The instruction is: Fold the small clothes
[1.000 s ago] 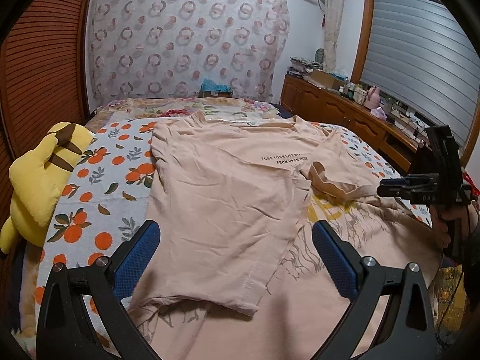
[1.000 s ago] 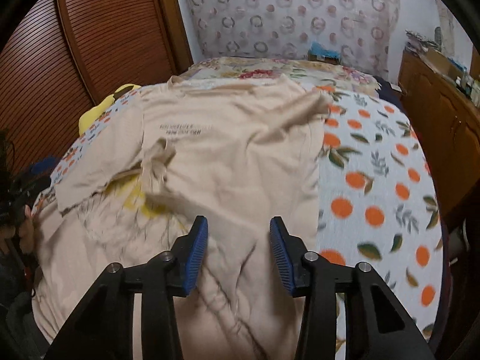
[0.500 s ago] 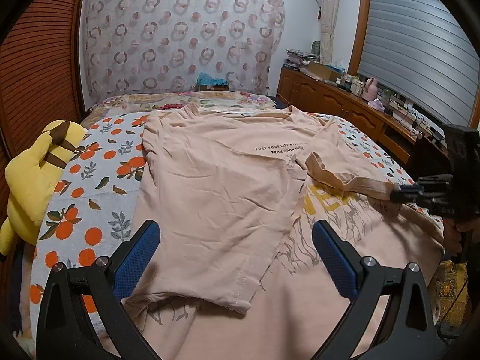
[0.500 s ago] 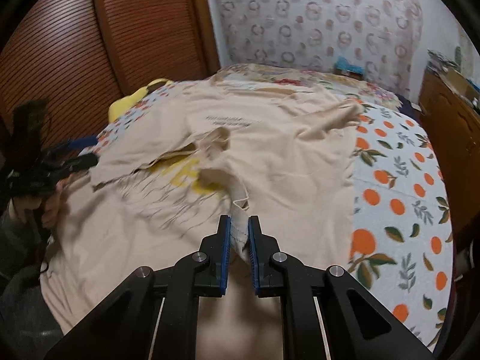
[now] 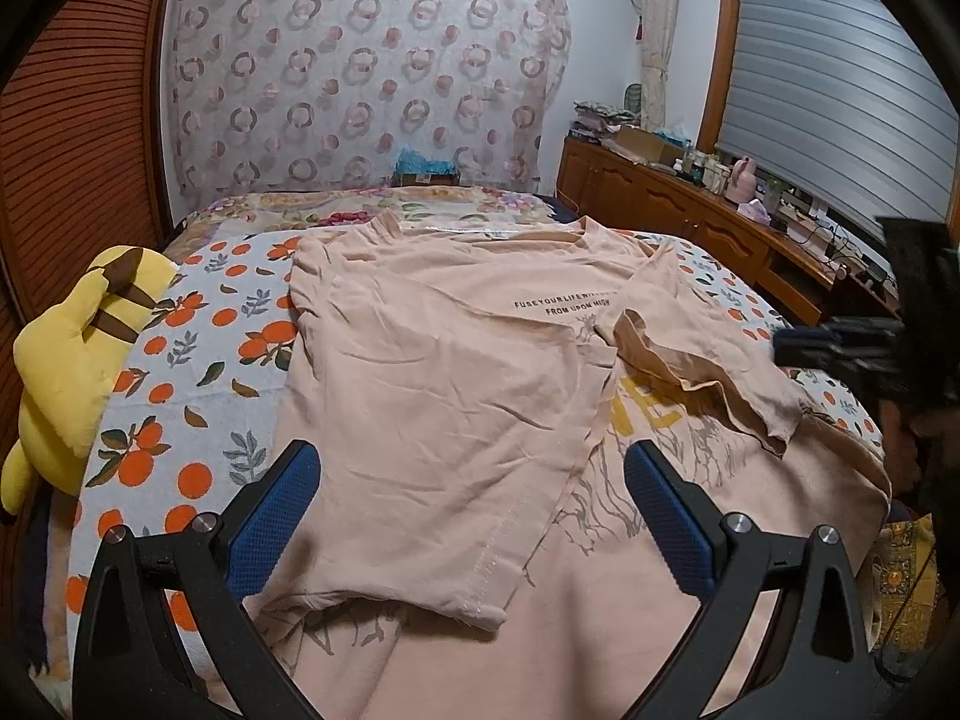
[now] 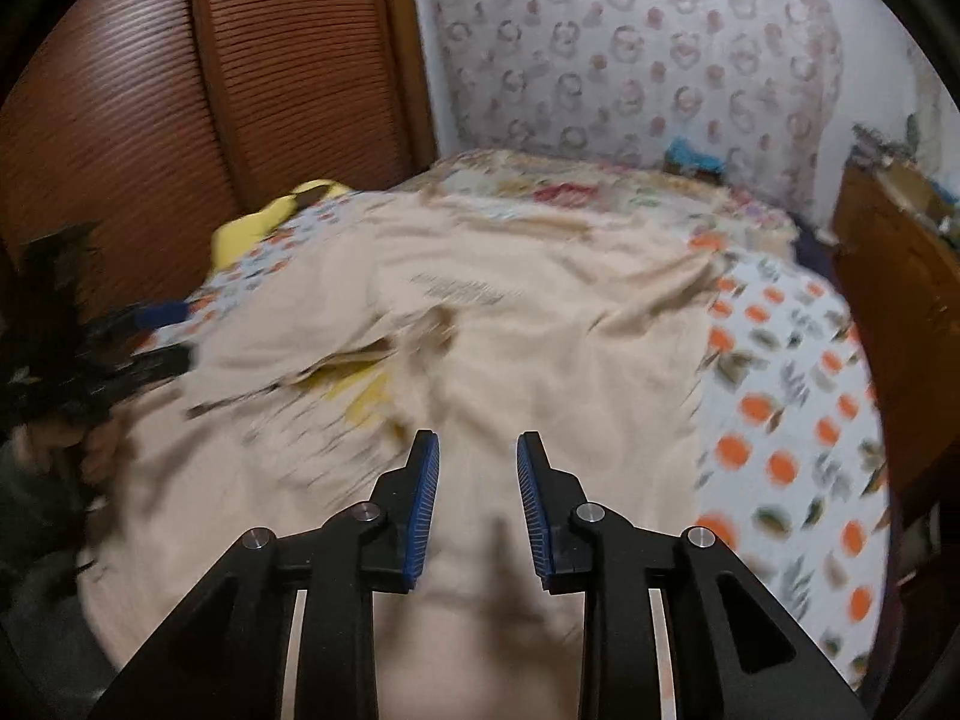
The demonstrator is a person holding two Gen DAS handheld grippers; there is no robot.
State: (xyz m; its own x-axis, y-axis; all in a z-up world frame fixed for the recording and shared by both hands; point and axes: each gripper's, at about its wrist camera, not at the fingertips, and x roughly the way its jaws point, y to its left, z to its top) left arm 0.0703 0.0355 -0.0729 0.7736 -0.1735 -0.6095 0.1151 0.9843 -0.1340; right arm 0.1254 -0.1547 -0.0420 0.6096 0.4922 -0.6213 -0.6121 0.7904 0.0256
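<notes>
Nearest first:
- left gripper [image 5: 471,483]: black frame, blue textured pads, jaws spread wide and holding nothing; it hangs over the near hem of the shirt, as it did a second ago.
- right gripper [image 6: 478,468]: same build; jaws partly apart and opening, no cloth between them. Half a second ago they were pinched on a fold of fabric; that fold now lies loose.
- pink T-shirt [image 5: 438,372]: soft, creased cotton, one side folded over the middle, black lettering near the chest, stitched hem; spread flat in the middle of the bed on a larger peach printed cloth [image 5: 690,516].
- bedspread [image 5: 198,372]: white with an orange-fruit and leaf print.
- plush toy [image 5: 72,372]: yellow with brown stripes, at the bed's left edge.
- sideboard [image 5: 678,210]: wooden, cluttered top; items too small to name.
- curtain [image 5: 360,90]: sheer, ring-patterned.
</notes>
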